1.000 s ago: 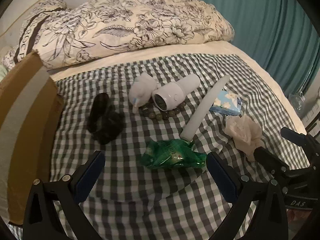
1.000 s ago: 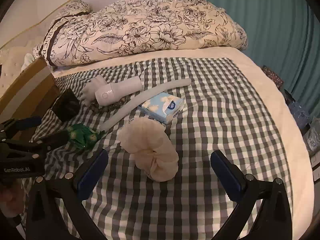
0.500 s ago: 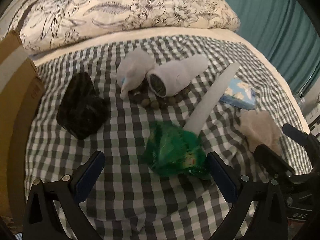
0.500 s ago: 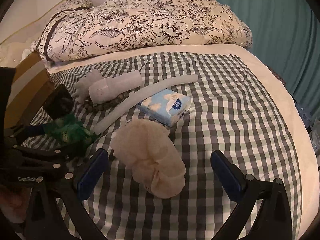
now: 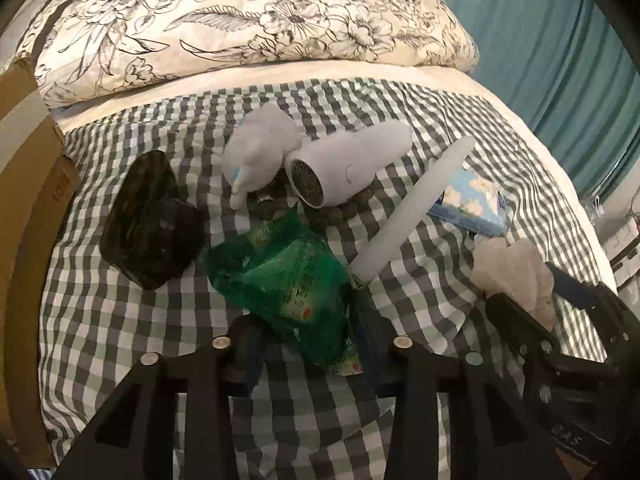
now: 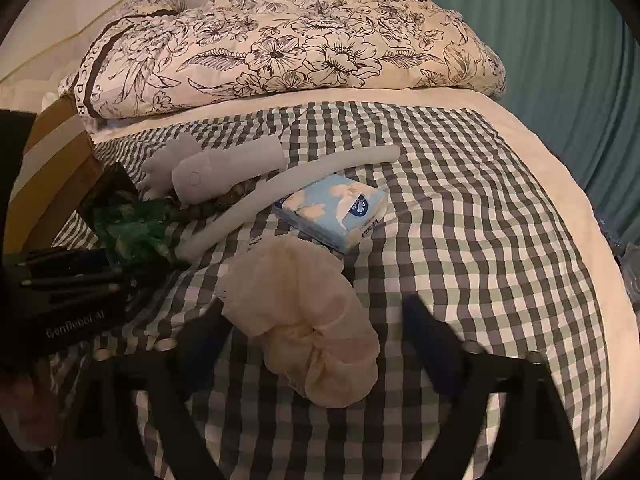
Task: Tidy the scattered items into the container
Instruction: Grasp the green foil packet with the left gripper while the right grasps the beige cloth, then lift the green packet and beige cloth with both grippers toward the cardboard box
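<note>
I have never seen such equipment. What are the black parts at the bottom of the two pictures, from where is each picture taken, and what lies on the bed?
No robot here: a person holds a two-finger clamp in each hand, each with a camera looking along its fingers.

In the left camera's picture, the left gripper has just been closing and squeezes a green packet. In the right camera's picture, the right gripper has also been closing around a beige cloth bundle; the blur hides whether it presses yet.

On the checked blanket also lie a tissue pack, a long white tube, a white handheld device, beads and a black object. A cardboard box stands at the left.
</note>
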The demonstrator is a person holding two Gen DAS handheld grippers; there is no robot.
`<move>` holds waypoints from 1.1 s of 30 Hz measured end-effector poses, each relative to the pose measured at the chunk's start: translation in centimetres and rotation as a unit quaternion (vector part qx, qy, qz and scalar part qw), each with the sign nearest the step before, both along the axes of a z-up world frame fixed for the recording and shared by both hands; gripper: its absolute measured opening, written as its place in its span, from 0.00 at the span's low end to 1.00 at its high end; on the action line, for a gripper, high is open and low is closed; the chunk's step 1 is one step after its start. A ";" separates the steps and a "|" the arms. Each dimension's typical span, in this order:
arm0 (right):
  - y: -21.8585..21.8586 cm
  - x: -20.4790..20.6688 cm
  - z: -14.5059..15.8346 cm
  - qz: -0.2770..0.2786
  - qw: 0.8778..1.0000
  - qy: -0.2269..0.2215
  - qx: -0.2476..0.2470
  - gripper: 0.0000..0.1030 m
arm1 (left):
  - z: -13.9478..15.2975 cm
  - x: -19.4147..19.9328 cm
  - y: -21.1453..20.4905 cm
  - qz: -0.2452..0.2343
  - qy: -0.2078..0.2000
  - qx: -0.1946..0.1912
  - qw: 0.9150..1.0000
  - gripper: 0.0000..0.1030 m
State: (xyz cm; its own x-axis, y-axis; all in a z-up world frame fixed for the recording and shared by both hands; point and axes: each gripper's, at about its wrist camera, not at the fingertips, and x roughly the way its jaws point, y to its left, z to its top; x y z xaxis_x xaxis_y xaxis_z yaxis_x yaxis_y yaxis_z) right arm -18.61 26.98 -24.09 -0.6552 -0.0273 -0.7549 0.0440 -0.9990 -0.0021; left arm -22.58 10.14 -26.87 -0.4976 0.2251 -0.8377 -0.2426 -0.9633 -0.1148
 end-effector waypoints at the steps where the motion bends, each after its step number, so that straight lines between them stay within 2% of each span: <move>1: 0.0 0.0 0.0 -0.001 1.000 -0.001 0.001 0.59 | 0.1 0.0 -0.1 -0.001 0.000 0.001 1.000 0.33; 4: -0.2 -0.1 -0.1 0.001 1.000 -0.014 -0.001 0.35 | 0.6 0.4 -0.4 0.000 0.007 -0.004 1.000 0.30; 7: -0.3 0.3 0.0 0.001 1.000 -0.013 0.000 0.25 | 1.2 0.7 -0.8 0.005 0.013 -0.004 1.000 0.30; 10: -0.4 0.7 0.4 -0.003 1.000 -0.013 -0.005 0.20 | 1.7 0.9 -1.1 0.007 0.017 -0.008 1.000 0.30; 20: -0.2 2.2 2.4 -0.015 1.000 -0.001 -0.014 0.17 | 4.2 2.8 -1.7 0.010 0.043 -0.019 0.999 0.30; 33: -1.1 5.2 5.9 -0.016 1.000 0.017 -0.016 0.17 | 8.1 5.8 -4.1 0.033 0.073 -0.012 0.997 0.30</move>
